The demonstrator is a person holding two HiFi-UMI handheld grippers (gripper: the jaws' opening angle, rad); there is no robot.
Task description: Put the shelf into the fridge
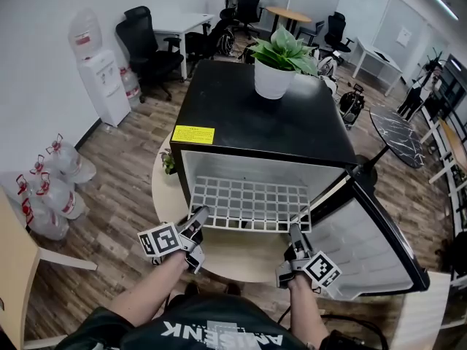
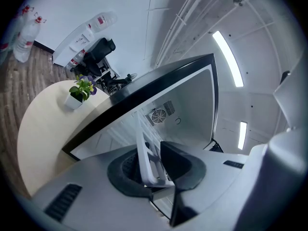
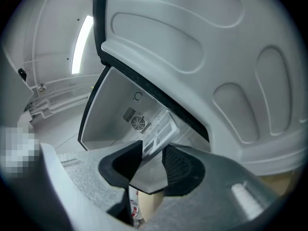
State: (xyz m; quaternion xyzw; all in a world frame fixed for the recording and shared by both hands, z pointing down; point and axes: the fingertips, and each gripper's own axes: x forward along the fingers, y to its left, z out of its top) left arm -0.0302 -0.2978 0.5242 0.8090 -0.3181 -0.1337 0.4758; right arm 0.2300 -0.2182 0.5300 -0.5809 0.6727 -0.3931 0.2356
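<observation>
A white wire shelf [image 1: 248, 204] lies level in the open black mini fridge [image 1: 263, 115], with its front edge sticking out of the opening. My left gripper [image 1: 198, 217] is shut on the shelf's front left corner; in the left gripper view the shelf [image 2: 147, 160] stands edge-on, clamped between the dark pads of my left gripper [image 2: 153, 165]. At the front right corner my right gripper [image 1: 295, 233] is open. The right gripper view shows the shelf's corner [image 3: 161, 131] at the tips of the right gripper [image 3: 151, 160], with a gap beside it.
The fridge stands on a round pale table [image 1: 241, 257], its door [image 1: 372, 246] swung open to the right beside my right hand. A potted plant [image 1: 281, 60] sits on top of the fridge. A water dispenser [image 1: 102, 79] and water bottles [image 1: 51, 188] are at the left.
</observation>
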